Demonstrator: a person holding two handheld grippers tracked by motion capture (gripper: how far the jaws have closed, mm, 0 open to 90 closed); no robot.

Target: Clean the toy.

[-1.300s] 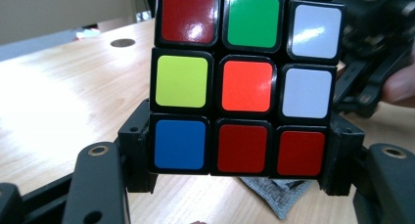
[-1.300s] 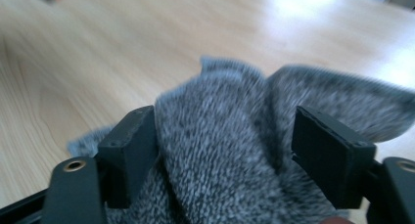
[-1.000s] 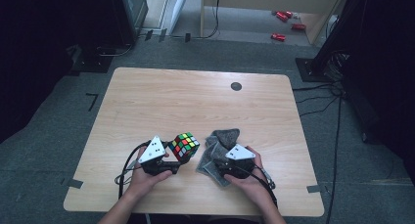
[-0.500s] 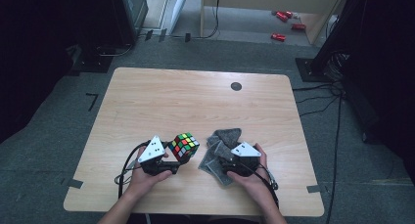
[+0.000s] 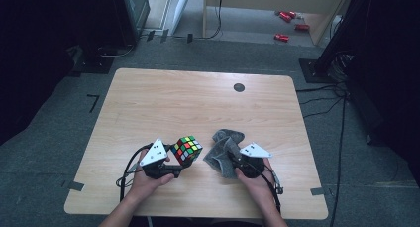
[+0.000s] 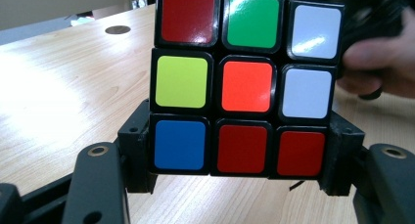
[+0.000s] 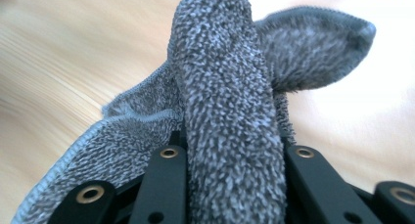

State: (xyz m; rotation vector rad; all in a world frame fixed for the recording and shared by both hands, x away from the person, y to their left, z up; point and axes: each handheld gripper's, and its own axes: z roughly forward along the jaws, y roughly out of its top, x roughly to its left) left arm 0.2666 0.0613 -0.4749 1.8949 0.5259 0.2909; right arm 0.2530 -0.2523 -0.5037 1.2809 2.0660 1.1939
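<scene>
A scrambled colour cube (image 5: 187, 149) is held just above the wooden table (image 5: 198, 103) near its front edge. My left gripper (image 5: 174, 162) is shut on it; in the left gripper view the black jaws clamp the bottom row of the cube (image 6: 243, 82) from both sides. To its right lies a crumpled grey cloth (image 5: 224, 148). My right gripper (image 5: 234, 160) has just been closing and is shut on a fold of that cloth (image 7: 230, 121), which stands up between the jaws in the right gripper view.
A small dark round grommet (image 5: 239, 87) sits in the table's far right part. Cables trail from both grippers toward the front edge. Red items (image 5: 282, 37) lie on the floor beyond the table, and dark equipment stands at both sides.
The right gripper has shifted slightly and closed on a fold of the grey cloth, which now bunches between its jaws. The left gripper and the cube have stayed in place.
</scene>
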